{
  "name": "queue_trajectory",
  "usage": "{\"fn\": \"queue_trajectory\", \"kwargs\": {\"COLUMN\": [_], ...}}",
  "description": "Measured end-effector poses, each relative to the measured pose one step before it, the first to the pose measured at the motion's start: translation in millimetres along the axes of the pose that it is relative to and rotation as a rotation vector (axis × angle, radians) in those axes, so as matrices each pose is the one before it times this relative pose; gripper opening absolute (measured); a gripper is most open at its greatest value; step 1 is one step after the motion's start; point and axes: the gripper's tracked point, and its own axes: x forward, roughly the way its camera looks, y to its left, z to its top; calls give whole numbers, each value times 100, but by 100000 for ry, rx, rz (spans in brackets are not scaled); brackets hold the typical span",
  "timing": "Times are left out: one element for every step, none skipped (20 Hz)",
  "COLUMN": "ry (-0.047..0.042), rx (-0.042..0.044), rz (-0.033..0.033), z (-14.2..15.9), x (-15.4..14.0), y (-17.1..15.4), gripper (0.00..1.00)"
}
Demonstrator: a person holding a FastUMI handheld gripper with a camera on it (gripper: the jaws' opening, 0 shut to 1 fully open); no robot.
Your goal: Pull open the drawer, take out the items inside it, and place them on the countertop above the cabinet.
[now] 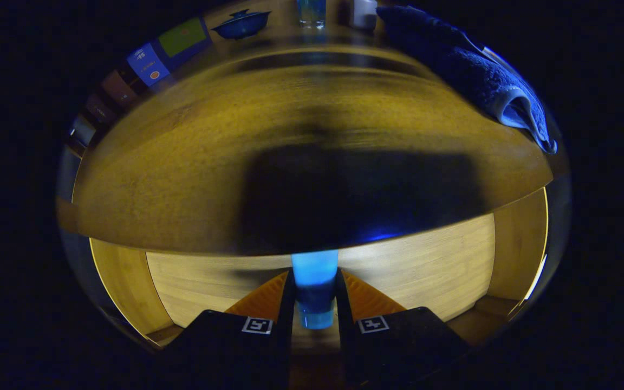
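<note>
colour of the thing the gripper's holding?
Blue, translucent-looking: a small cup pinched between the gripper fingers over the open drawer, seen in the gripper view.

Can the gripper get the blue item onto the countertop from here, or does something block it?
Probably yes. The gripper is shut on the blue item above the open drawer, and the countertop just ahead lies bare; the blue towel sits off to one side.

Tongs: pointing forward and slightly down, both fingers close together and roughly parallel.
Gap: narrow, with a blue item held upright in it.
Contact: both fingers appear to press its sides; blur leaves this slightly uncertain.
</note>
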Motion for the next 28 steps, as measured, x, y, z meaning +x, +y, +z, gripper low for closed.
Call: {"fn": "queue_trajectory", "kwargs": {"ry": [270,-731,-1625,-2044,-1848,-1709,-1860,-1847,-1666,-1697,-1855,-2271,-2382,-2642,-2442,-2951,-2783,-2335,-2211,-2168,-2265,-1816,-1060,-362,334,1189,1637,1380], "rx": [205,404,227,-126,-404,-454,-207,326,444,519,548,448,99,133,-48,-267,-950,-984,-842,-559,-231,-847,-1315,-1022,-393,-248,537,578], "rz": [64,542,981,1317,1348,1316,1140,1147,1149,1186,1060,661,314,247,508,683,-204,-720,-617,-1157,-721,-676,-1011,-151,-304,-914,-477,-354], "z": [-187,-73,40,17,-195,-118,-311,-155,-97,84,172,445,236,665,855,1181,1136,1186,1379,1391,1513,1221,1150,1019,822,269,252,156], "x": [-231,-570,-671,-770,-1138,-1226,-1068,-1083,-1130,-1096,-1046,-920,-1028,-668,-675,-381,-111,-2,244,383,556,755,707,906,957,1062,1196,1078], "y": [-108,31,4,113,74,132,17,64,39,104,-269,-73,71,197,257,350,201,100,101,14,65,238,86,193,208,-34,74,43], "gripper": [42,42,42,42,42,42,42,42,42,42,42,42,42,42,42,42,42,42,42,42,42,42,41,41,41,42,42,42]}}
